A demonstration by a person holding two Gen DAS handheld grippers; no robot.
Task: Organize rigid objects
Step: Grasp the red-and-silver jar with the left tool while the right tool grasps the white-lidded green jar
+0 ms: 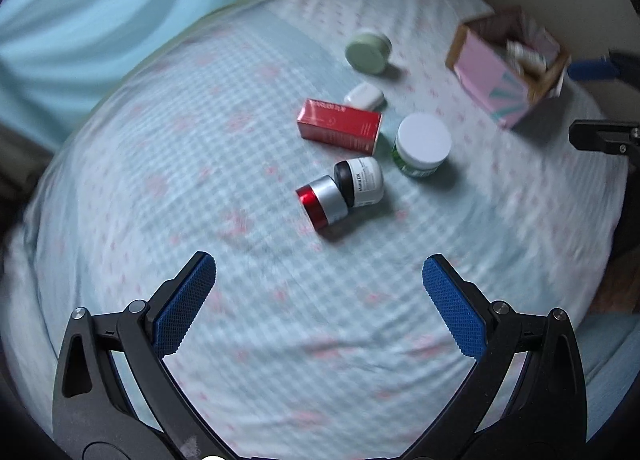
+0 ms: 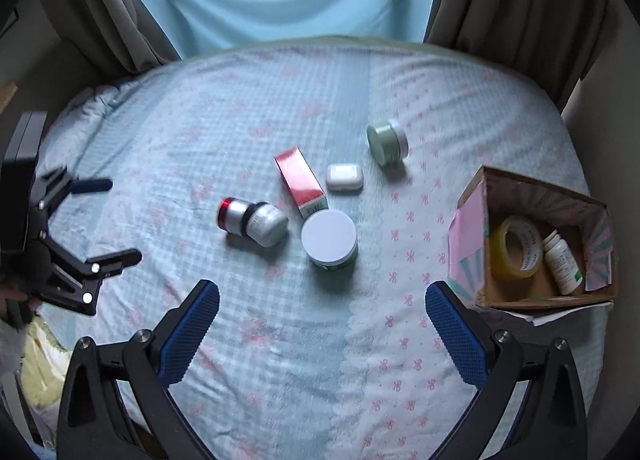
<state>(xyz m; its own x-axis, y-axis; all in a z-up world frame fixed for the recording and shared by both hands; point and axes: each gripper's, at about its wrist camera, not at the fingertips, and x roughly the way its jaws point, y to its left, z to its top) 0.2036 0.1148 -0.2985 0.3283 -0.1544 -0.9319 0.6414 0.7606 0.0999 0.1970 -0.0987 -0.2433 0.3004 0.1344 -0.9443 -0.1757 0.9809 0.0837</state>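
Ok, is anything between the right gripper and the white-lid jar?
Nothing visible. The right gripper is open, with only bare bedsheet between it and the white-lid jar. The red box lies just beyond the jar; the two small jars lie to its left.

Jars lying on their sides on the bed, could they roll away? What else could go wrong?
Maybe. The red-capped jar and the black-capped jar lie on their sides, touching, on soft bedding; grabbing one may nudge the other into rolling. The cardboard box sits near the bed's edge, already holding a tape roll and a pill bottle, so a bump from the open right tongs might tip it.
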